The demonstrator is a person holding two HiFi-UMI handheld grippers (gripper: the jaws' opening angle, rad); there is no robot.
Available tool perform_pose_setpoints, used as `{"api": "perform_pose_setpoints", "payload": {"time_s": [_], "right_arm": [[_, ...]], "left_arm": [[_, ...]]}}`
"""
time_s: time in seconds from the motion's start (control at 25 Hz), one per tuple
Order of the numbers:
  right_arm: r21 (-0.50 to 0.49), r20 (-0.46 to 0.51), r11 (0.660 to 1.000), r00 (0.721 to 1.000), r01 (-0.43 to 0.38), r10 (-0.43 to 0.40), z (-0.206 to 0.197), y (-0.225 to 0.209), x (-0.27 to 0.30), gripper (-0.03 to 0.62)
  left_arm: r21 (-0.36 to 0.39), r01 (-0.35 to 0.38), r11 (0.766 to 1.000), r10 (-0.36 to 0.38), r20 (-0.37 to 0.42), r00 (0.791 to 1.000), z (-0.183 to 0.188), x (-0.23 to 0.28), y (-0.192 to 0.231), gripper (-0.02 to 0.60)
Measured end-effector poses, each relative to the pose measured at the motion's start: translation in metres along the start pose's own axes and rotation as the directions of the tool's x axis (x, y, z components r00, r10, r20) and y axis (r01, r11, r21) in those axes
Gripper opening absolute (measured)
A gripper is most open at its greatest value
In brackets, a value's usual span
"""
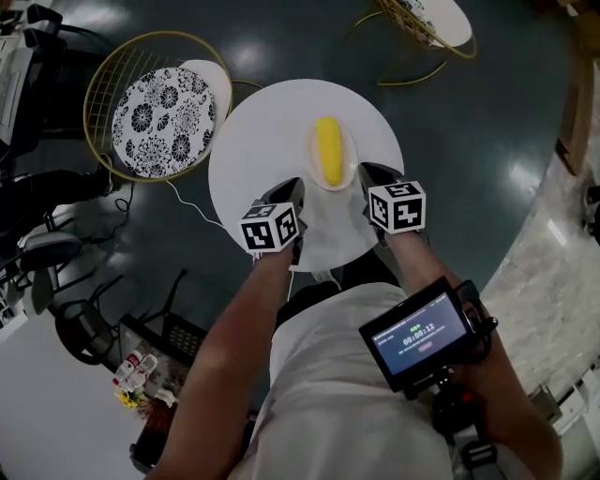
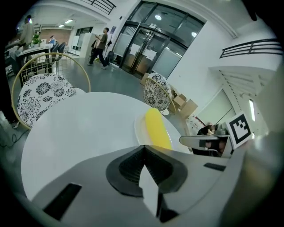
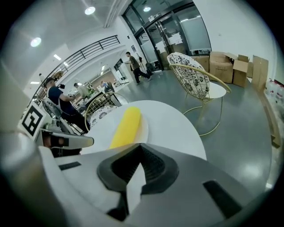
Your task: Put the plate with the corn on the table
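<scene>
A yellow corn cob [image 1: 327, 150] lies on a small white plate [image 1: 351, 171] that rests on the round white table [image 1: 262, 131], toward its near side. My left gripper [image 1: 291, 194] is at the table's near edge, just left of the plate and apart from it. My right gripper [image 1: 375, 180] is close to the plate's right rim. Both are shut with nothing between the jaws. In the left gripper view the corn [image 2: 157, 128] lies ahead of the left gripper [image 2: 144, 150]. The right gripper view has the corn [image 3: 126, 126] beyond the right gripper [image 3: 141, 148].
A wire chair with a black-and-white patterned cushion [image 1: 159, 108] stands left of the table, and another chair [image 1: 427, 19] at the far right. A white cable [image 1: 192, 208] runs on the floor. Cardboard boxes [image 3: 230, 62] and walking people [image 3: 133, 66] are far off.
</scene>
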State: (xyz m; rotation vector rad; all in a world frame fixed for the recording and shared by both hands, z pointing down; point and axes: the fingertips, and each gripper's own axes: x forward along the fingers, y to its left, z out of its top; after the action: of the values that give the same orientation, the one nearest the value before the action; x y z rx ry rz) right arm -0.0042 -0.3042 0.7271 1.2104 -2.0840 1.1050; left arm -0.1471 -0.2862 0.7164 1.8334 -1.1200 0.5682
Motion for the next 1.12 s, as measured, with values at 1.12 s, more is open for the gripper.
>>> {"api": "perform_pose_setpoints", "payload": {"time_s": [1.12], "right_arm": [[-0.032, 0.232, 0.995, 0.968, -0.093, 0.098, -0.109, 0.183, -0.200, 0.008]], "left_arm": [[0.209, 0.179, 0.962, -0.219, 0.192, 0.957, -0.133, -0.257, -0.051, 0.006]]}}
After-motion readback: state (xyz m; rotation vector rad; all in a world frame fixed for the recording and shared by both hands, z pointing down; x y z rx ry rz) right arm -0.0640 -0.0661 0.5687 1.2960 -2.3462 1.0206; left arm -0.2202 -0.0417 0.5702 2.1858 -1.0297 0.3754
